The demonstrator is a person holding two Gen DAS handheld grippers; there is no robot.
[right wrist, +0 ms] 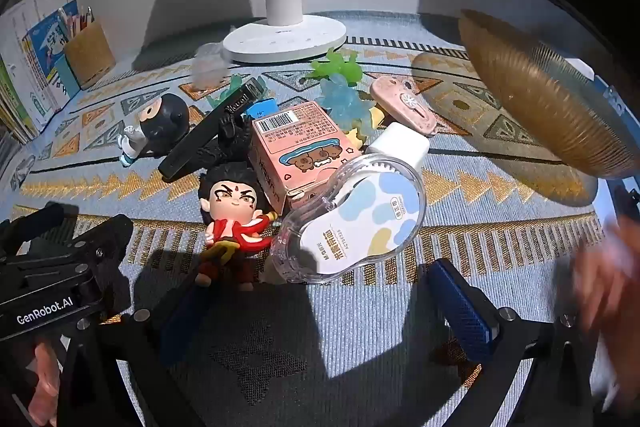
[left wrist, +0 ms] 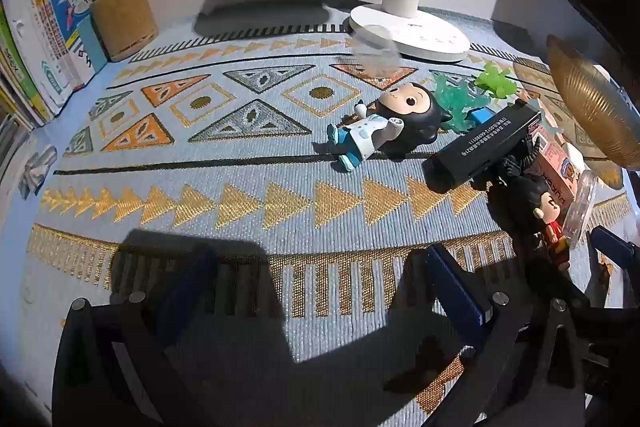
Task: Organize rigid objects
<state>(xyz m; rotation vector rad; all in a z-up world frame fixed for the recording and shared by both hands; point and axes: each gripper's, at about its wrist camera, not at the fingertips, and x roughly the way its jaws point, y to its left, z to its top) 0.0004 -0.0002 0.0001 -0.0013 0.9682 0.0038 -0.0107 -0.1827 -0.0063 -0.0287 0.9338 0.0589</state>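
Note:
A pile of small objects lies on the patterned cloth [left wrist: 240, 187]. In the right wrist view I see a red-robed figurine [right wrist: 234, 215], a clear correction-tape dispenser [right wrist: 356, 219], a pink box [right wrist: 296, 151], a black stapler [right wrist: 212, 131], a black-haired figurine [right wrist: 160, 127], a pink clip [right wrist: 404, 105] and green and blue jelly toys [right wrist: 340, 83]. My right gripper [right wrist: 320, 311] is open and empty just in front of the dispenser. My left gripper [left wrist: 316, 291] is open and empty, left of the pile; the black-haired figurine [left wrist: 384, 127] and the stapler [left wrist: 480, 147] lie ahead of it.
A white lamp base [left wrist: 408, 31] stands at the back. A wooden pen holder [left wrist: 124, 19] and books [left wrist: 44, 39] are at the back left. A gold ribbed bowl [right wrist: 548, 99] hovers, blurred, at the right. A bare hand [right wrist: 604, 275] is at the right edge.

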